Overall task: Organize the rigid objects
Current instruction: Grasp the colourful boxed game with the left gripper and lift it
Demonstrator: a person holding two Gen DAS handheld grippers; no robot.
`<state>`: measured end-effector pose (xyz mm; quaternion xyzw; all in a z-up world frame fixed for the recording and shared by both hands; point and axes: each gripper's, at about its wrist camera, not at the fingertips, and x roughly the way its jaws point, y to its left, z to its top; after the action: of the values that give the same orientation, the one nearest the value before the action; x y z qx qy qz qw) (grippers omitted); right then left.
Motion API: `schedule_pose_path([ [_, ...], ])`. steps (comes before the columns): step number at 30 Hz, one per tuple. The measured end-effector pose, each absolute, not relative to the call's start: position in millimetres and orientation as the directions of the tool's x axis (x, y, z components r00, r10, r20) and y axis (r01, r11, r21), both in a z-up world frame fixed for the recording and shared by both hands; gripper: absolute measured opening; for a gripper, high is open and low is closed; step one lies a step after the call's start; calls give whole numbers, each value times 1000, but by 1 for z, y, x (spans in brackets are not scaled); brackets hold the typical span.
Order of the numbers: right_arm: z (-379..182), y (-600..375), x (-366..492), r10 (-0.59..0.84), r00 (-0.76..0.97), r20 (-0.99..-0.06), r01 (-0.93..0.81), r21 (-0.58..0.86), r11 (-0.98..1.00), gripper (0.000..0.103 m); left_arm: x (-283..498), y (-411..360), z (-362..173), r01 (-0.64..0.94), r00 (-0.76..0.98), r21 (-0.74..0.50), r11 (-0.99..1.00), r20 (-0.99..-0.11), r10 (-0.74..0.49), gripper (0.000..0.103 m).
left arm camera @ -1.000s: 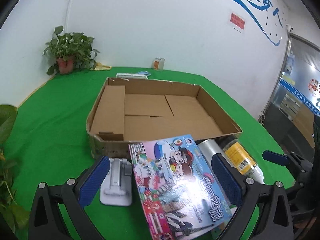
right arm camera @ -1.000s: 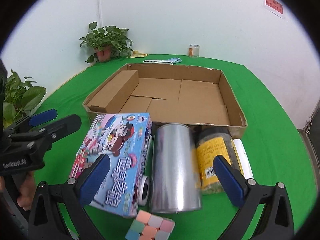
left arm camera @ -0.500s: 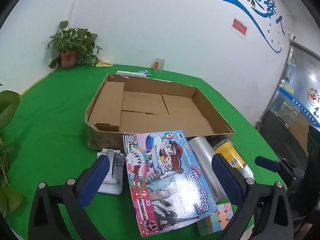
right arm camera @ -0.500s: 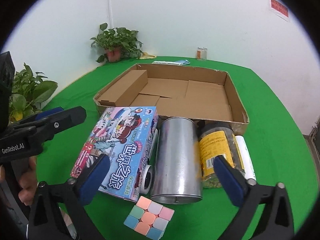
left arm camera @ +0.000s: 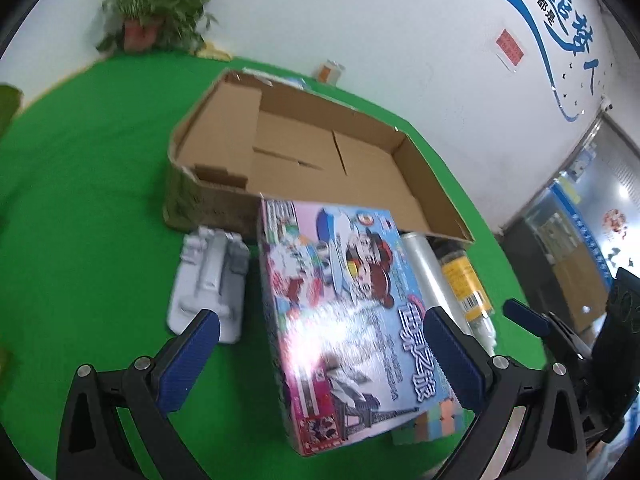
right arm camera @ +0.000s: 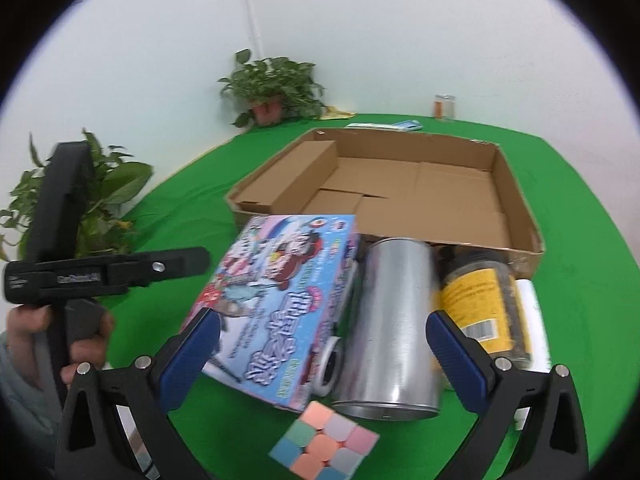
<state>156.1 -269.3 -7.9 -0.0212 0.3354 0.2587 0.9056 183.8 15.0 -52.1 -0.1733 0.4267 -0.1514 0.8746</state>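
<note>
A colourful game box (left arm camera: 348, 312) lies tilted on the green table just in front of an open cardboard box (left arm camera: 320, 152). My left gripper (left arm camera: 320, 360) hangs open over the game box, pads wide on either side and not touching it. My right gripper (right arm camera: 324, 360) is open too, above the game box (right arm camera: 280, 300) and a lying silver can (right arm camera: 392, 328). A yellow-labelled jar (right arm camera: 480, 308) and a white roll (right arm camera: 532, 320) lie right of the can. A pastel cube (right arm camera: 324, 444) sits nearest me.
A white plastic stand (left arm camera: 208, 280) lies left of the game box. A tape roll (right arm camera: 330, 368) is wedged between game box and can. Potted plants (right arm camera: 272, 88) stand at the table's far and left edges, a small jar (right arm camera: 444, 106) at the back. A hand (right arm camera: 80, 348) holds the left gripper.
My left gripper has dropped closer to the game box and rolled, so the scene now tilts. The right view has shifted slightly, showing more of the cube. No object has moved.
</note>
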Motion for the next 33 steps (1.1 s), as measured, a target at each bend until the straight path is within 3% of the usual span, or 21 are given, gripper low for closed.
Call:
schedule_pose_path([
  [9, -28, -231, 157, 527, 498, -689, -585, 181, 791, 102, 193, 23, -89, 139, 477, -517, 844, -713, -515, 99],
  [15, -37, -212, 167, 491, 478, -728, -589, 149, 794, 102, 201, 32, -106, 146, 406, -589, 795, -697, -591, 87],
  [18, -44, -206, 172, 473, 463, -749, -576, 151, 803, 102, 208, 40, -117, 127, 374, -615, 778, -697, -612, 74],
  [24, -54, -197, 178, 417, 462, -783, -555, 112, 824, 102, 214, 41, -131, 131, 328, -666, 734, -670, -666, 74],
  [33, -60, -189, 183, 368, 479, -797, -517, 82, 852, 103, 214, 39, -129, 133, 324, -651, 747, -684, -654, 73],
])
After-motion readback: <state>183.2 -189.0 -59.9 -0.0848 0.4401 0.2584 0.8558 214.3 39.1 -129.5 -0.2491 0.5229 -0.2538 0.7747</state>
